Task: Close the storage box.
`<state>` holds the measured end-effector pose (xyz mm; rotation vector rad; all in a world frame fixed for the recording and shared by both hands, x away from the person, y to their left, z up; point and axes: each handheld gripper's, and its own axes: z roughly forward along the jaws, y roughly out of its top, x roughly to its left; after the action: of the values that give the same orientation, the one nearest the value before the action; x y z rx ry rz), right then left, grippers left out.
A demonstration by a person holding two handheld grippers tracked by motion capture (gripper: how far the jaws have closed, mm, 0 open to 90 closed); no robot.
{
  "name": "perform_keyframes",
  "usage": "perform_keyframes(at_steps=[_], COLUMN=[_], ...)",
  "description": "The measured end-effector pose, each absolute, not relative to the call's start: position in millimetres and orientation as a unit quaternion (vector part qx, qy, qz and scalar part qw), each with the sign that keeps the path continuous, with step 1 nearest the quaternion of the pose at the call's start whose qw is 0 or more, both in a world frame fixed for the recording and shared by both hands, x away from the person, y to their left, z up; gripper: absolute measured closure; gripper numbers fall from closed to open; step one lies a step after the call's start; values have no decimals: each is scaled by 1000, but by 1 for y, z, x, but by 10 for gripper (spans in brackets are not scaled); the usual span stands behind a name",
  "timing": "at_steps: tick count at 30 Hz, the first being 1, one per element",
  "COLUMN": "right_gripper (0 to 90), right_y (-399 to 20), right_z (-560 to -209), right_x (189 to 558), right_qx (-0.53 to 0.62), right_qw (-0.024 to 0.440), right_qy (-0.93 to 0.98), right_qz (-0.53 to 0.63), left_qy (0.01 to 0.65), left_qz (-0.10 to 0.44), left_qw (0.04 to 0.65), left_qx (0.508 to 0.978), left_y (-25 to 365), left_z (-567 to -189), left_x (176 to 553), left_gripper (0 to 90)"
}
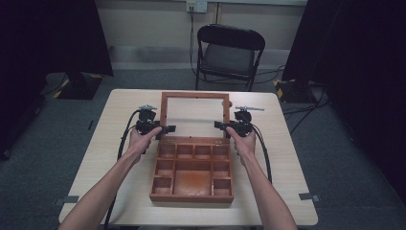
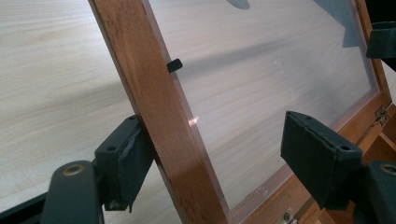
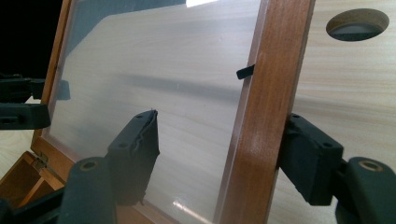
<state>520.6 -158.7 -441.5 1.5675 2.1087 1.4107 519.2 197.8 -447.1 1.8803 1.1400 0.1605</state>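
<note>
Pale wood table (image 1: 124,103) holds wooden box (image 1: 192,194), centre. Its glazed lid (image 1: 194,95) stands raised at box's rear edge. L gripper (image 1: 165,129) straddles lid's left rail, R gripper (image 1: 220,126) the right; both w/ jaws apart, not clamped.

box (image 1: 191,170): we see reddish-brown wood
lid (image 1: 164,112): same brown frame, clear pane
table (image 1: 119,120): pale wood grain
grippers (image 1: 167,129): black
chair (image 1: 230,50), at 12 o'clock: black, grey seat
</note>
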Motion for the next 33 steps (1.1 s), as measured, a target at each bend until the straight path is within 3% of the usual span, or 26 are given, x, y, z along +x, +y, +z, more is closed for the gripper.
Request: perform_keyframes(at_steps=[13,24,27,33], right_gripper=[336,365,363,333], right_y=[-161,-165,-166,-163], right_z=[-427,-413,-411,-408], right_x=[509,504,502,501], right_qx=[504,490,486,476], right_qw=[91,91,92,97], right_qy=[713,715,716,723], right_qz=[480,491,492,491], left_qy=[447,434,429,421], left_qz=[77,82,86,99], left_qw=[472,480,488,485], left_qx=[756,758,755,760], left_y=[200,198,202,202], left_z=[-436,-424,-419,-418], left_x=[517,513,509,507], left_gripper=[317,311,367,385])
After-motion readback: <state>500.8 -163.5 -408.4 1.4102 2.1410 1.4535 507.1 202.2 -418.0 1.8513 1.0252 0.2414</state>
